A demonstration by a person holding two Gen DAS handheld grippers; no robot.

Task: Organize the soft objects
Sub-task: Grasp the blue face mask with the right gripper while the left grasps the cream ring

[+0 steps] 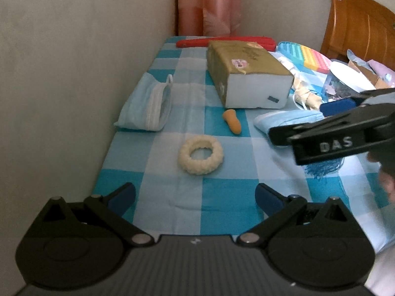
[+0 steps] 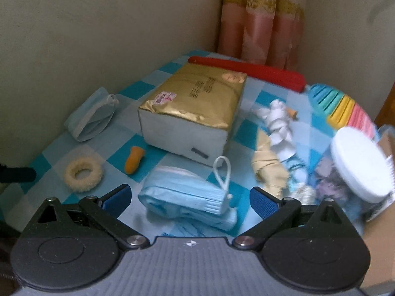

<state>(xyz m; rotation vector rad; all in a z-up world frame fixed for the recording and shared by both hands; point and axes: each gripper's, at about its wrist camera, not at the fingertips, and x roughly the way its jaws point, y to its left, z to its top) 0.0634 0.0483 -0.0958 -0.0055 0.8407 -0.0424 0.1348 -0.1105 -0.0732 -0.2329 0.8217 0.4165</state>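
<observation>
Two face masks (image 2: pixel 187 197), one scrunchie (image 2: pixel 83 173)

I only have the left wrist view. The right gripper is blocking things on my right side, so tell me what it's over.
Observer: The right gripper is open, with a light blue face mask between its fingers, not yet gripped.
Operator: Any loose part on that mask?
Observer: Its white ear loop sticks up toward the gold tissue pack.
Operator: What's behind the gripper, further right?
Observer: A heap of white and beige cloth beside a clear jar with a white lid.
Operator: Anything small there?
Observer: A small orange piece pokes out past the white cloth; too blurred to identify.
</observation>
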